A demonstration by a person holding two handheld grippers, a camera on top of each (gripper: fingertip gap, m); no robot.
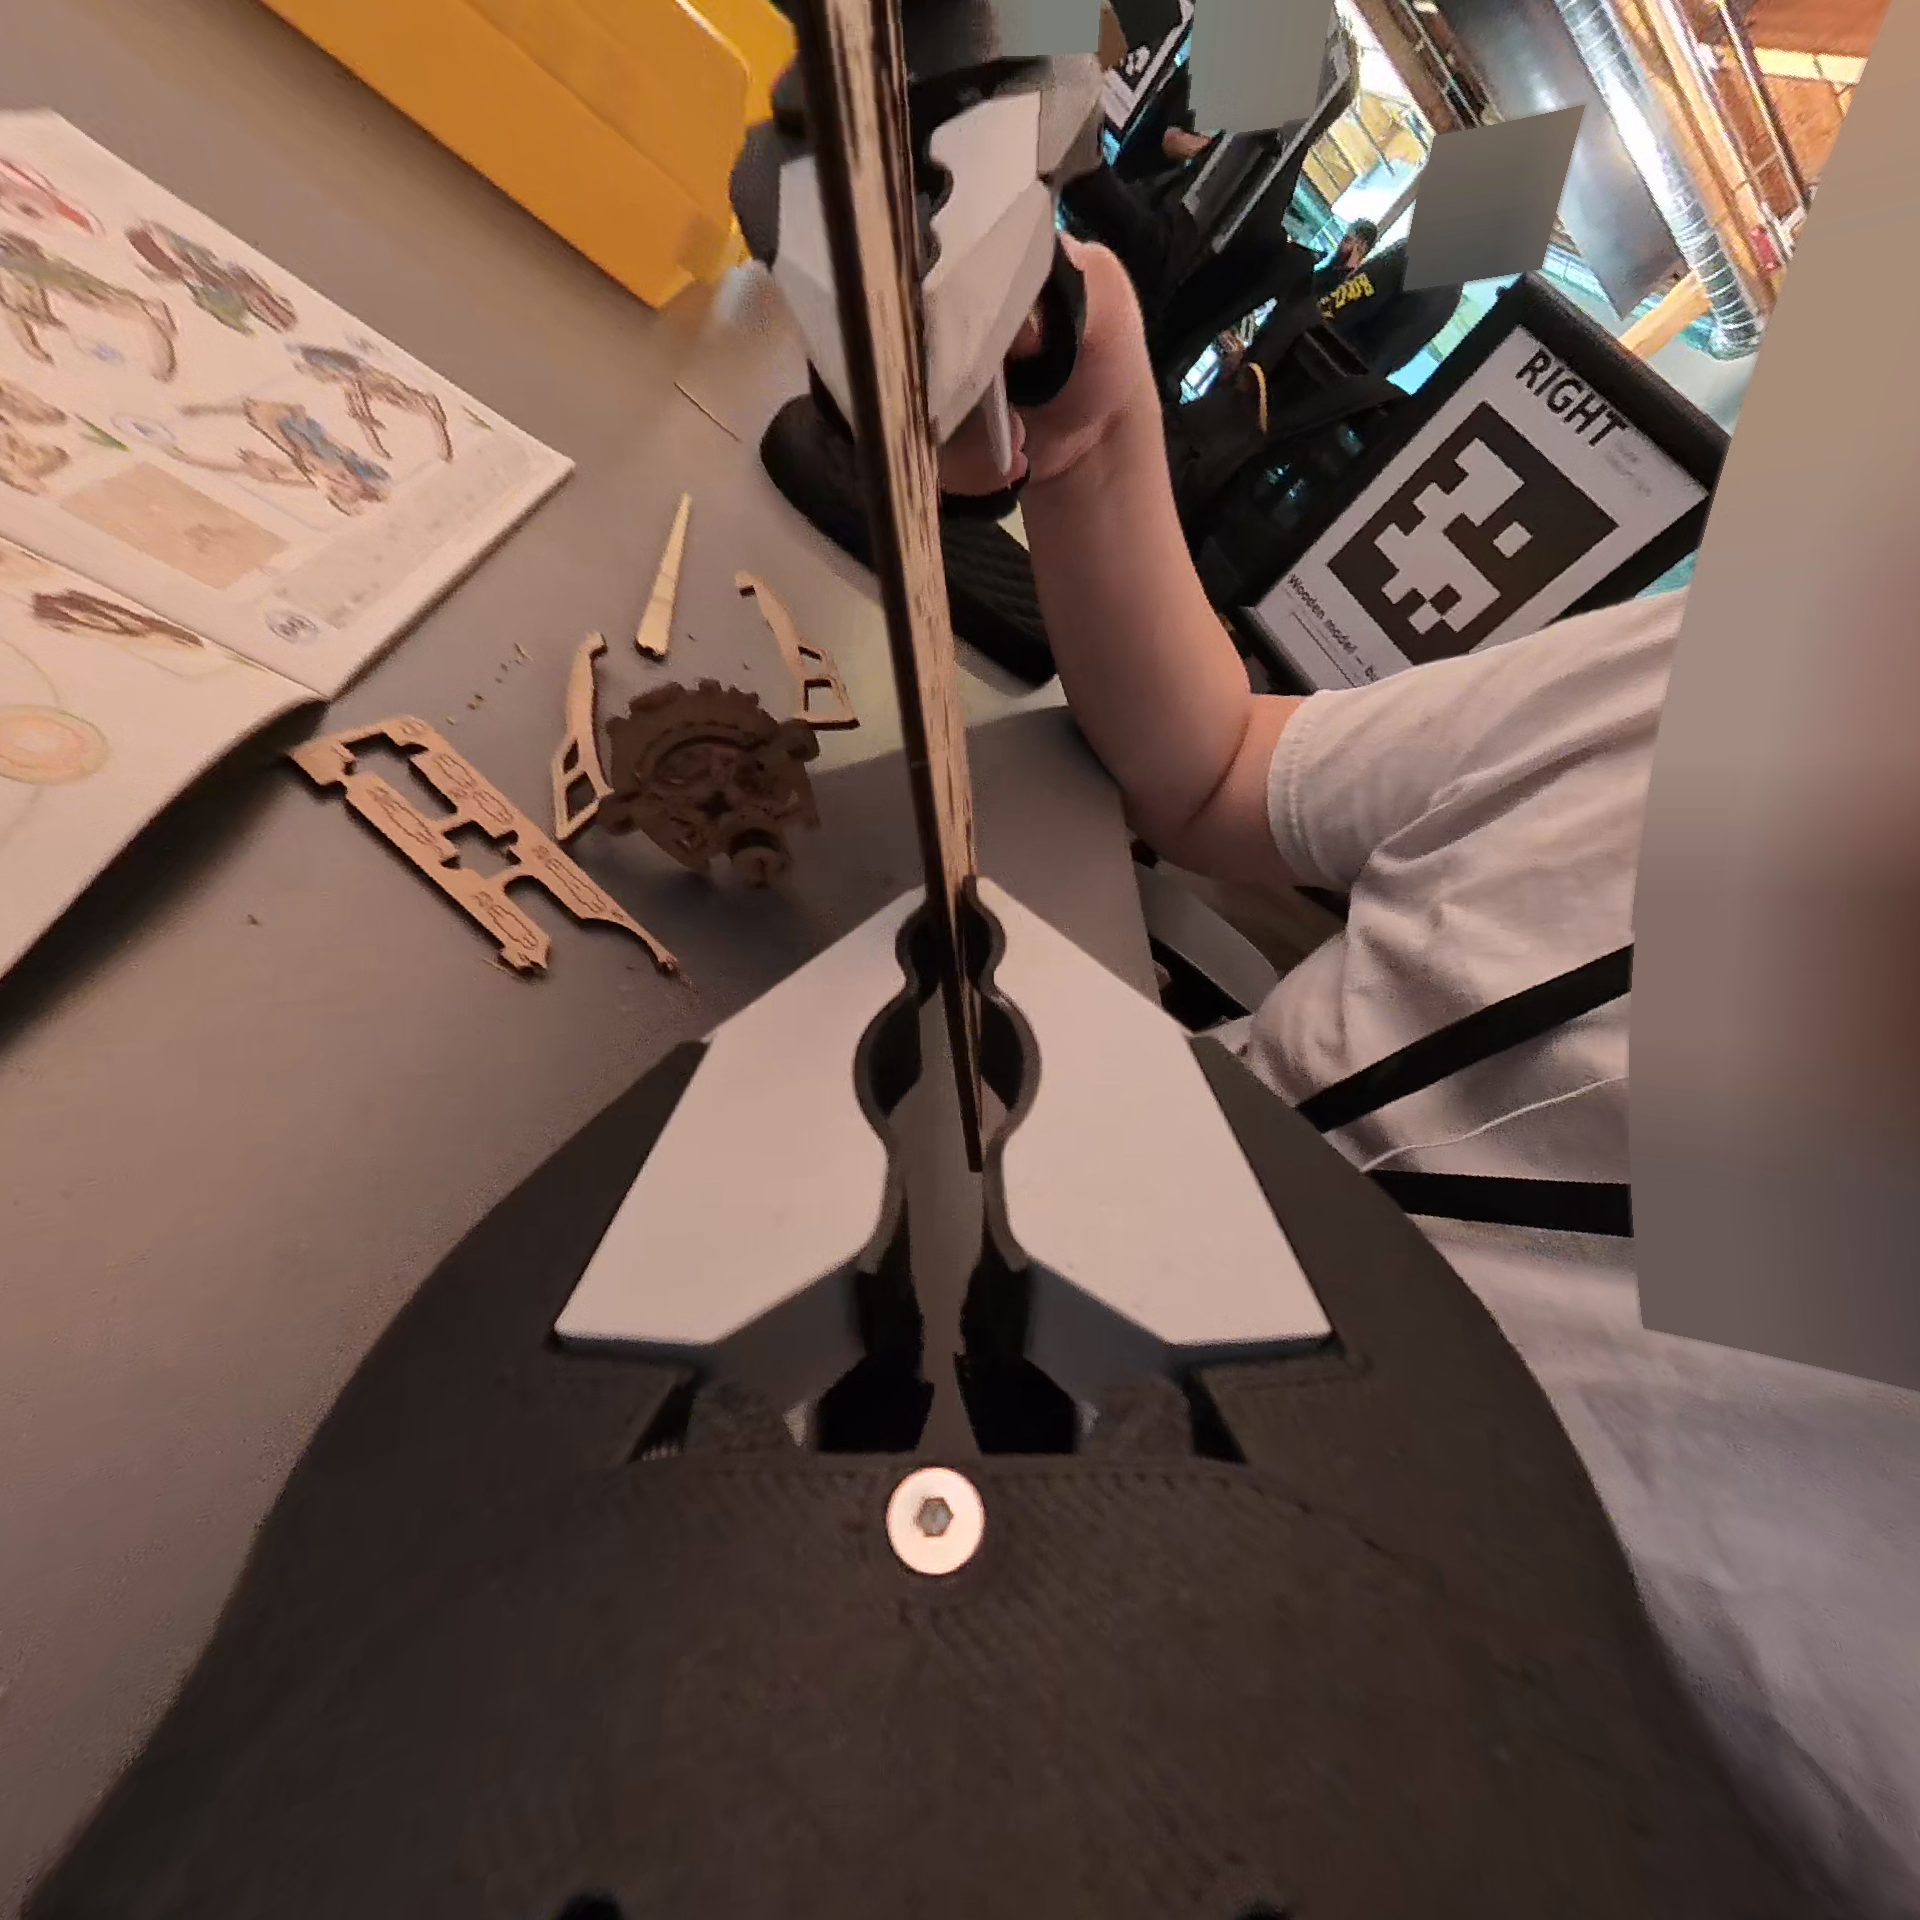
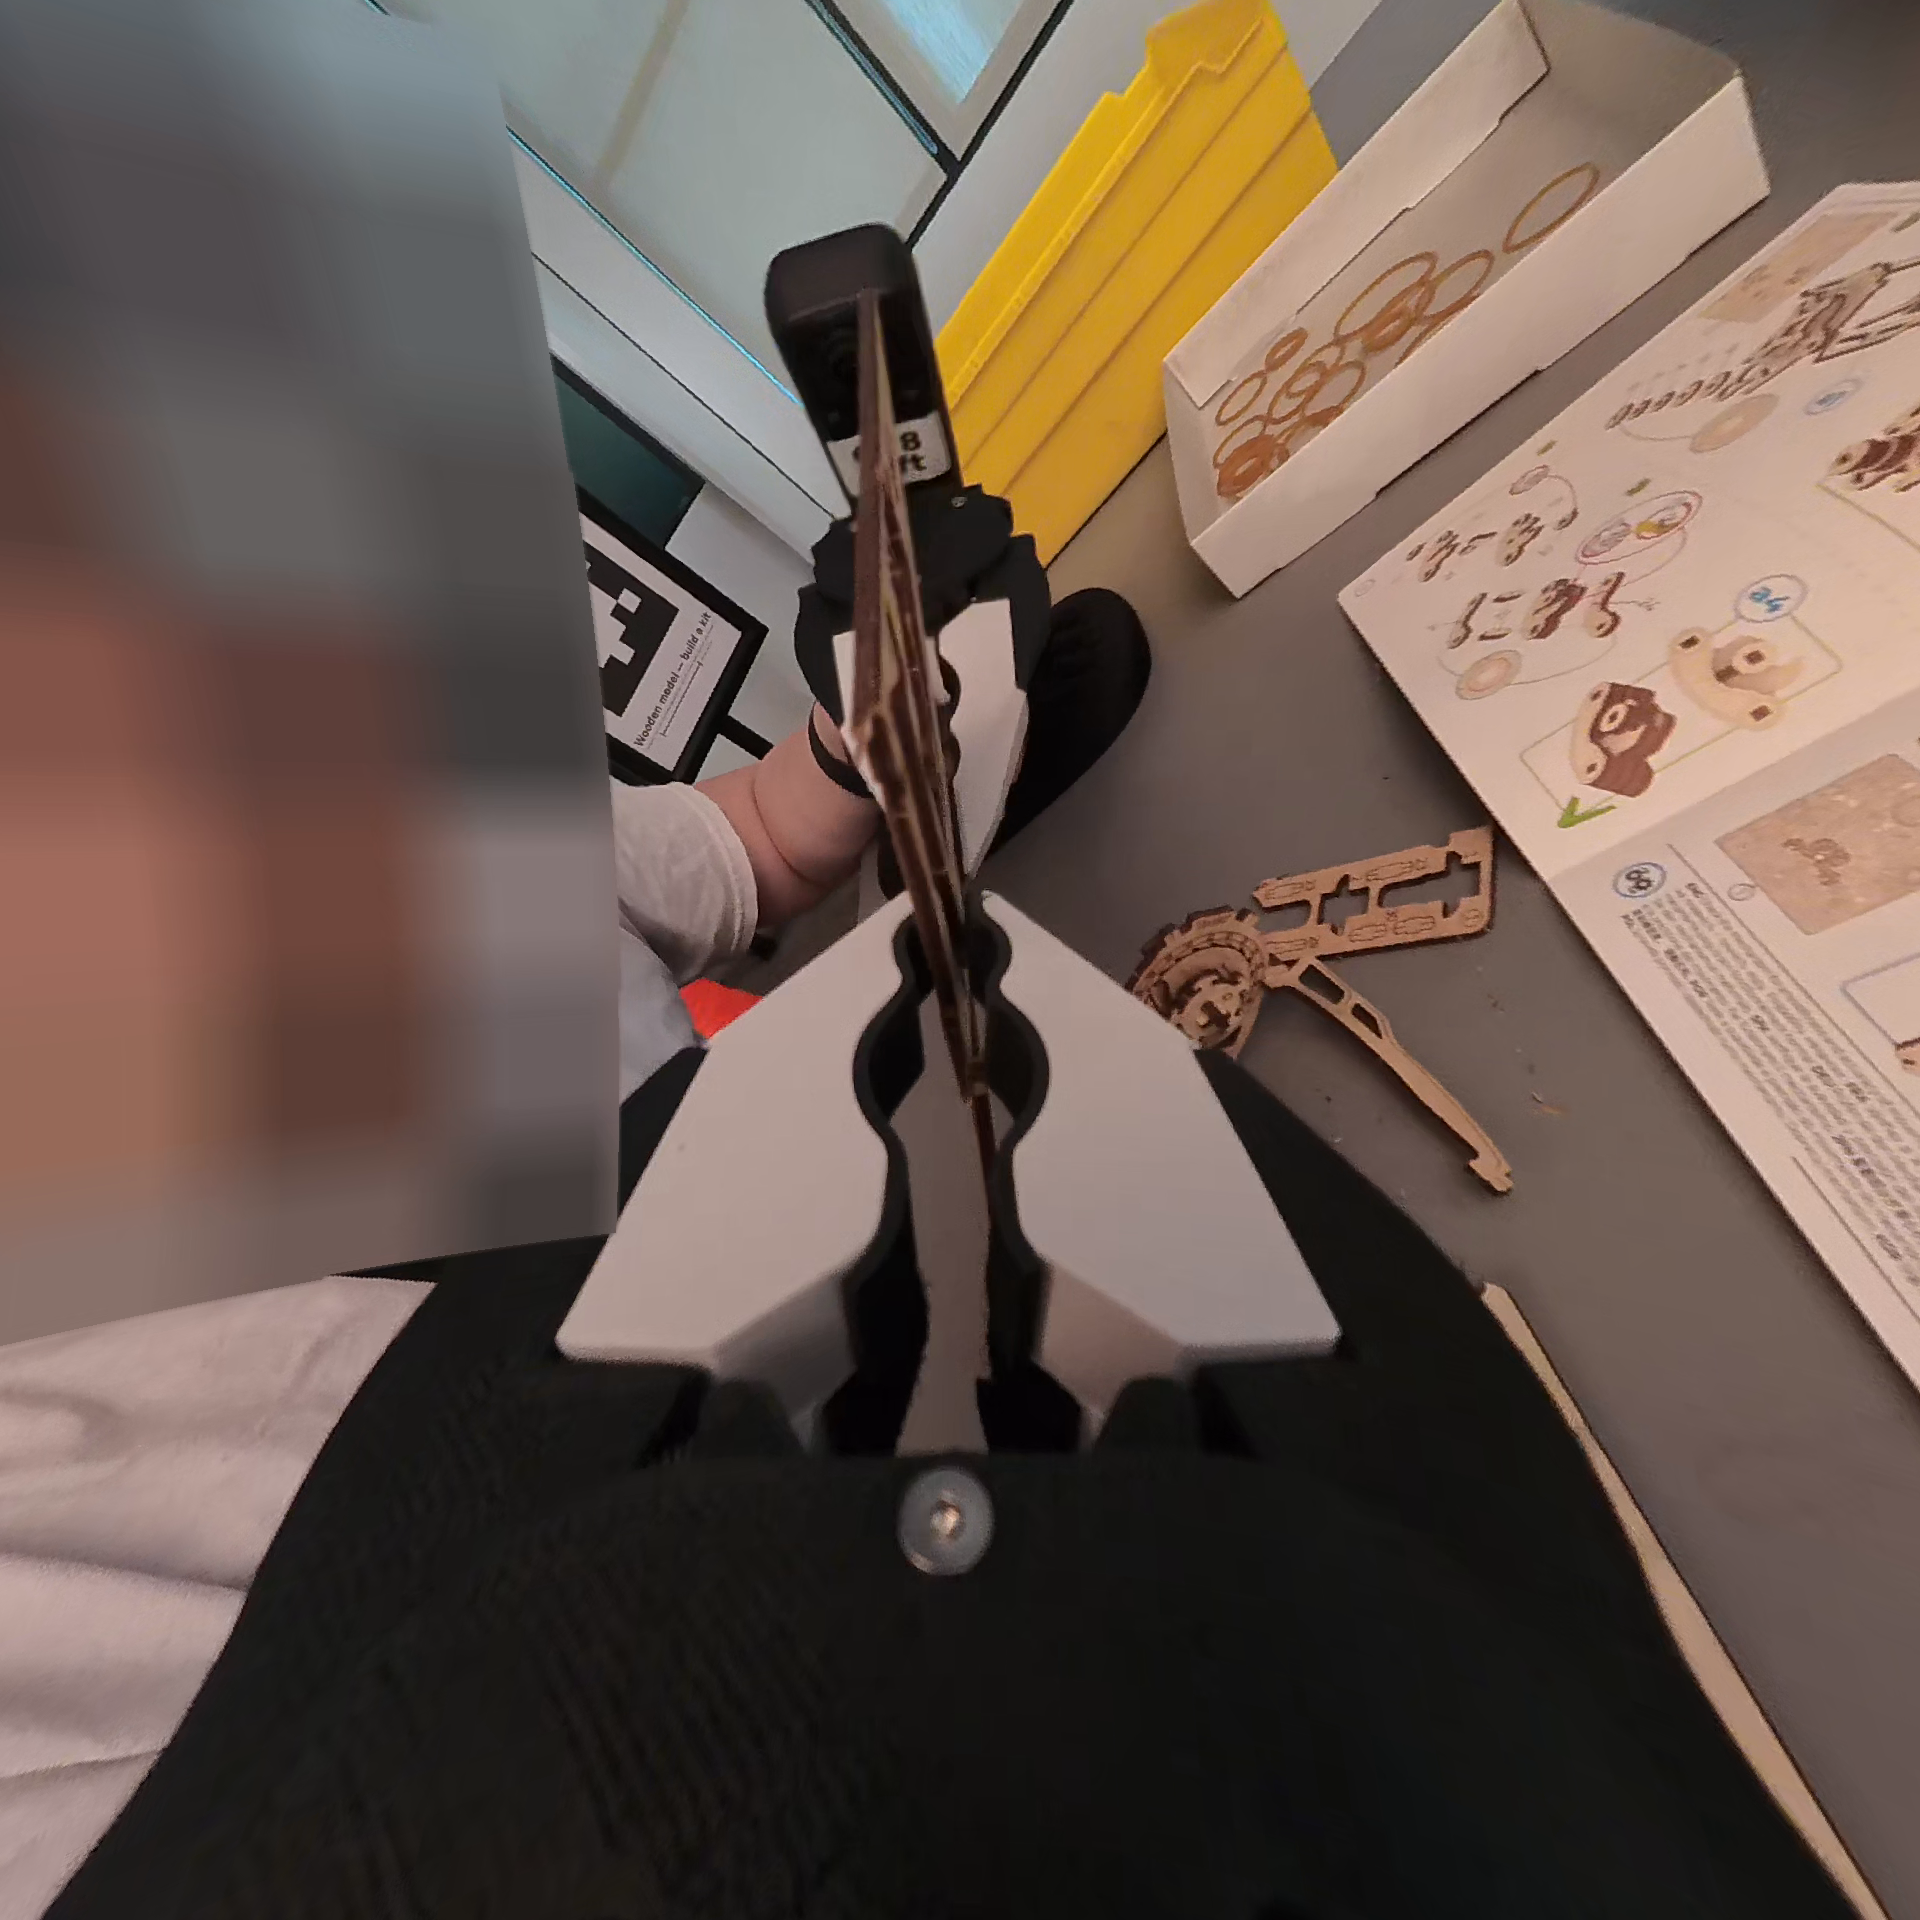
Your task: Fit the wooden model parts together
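A thin dark wooden sheet (image 1: 904, 520) is held edge-on between both grippers, above the grey table. My left gripper (image 1: 951, 920) is shut on its near end. My right gripper (image 1: 940, 260) is shut on its far end. The right wrist view shows the same sheet (image 2: 914, 748) in my right gripper (image 2: 951, 920), with the left gripper (image 2: 935, 717) clamped on it beyond. A brown gear assembly (image 1: 707, 779) lies on the table, with a flat frame piece (image 1: 468, 831), two curved pieces (image 1: 582, 727) and a pointed strip (image 1: 665, 571) around it.
An open instruction booklet (image 1: 208, 416) lies on the table. A yellow bin (image 1: 582, 125) and a white box of wooden rings (image 2: 1455, 312) stand at the back. A marker sign (image 1: 1475, 530) stands at the table's edge. A person's arm (image 1: 1143, 623) holds the right gripper. The left gripper's tips are roughly 9 cm from the right gripper's.
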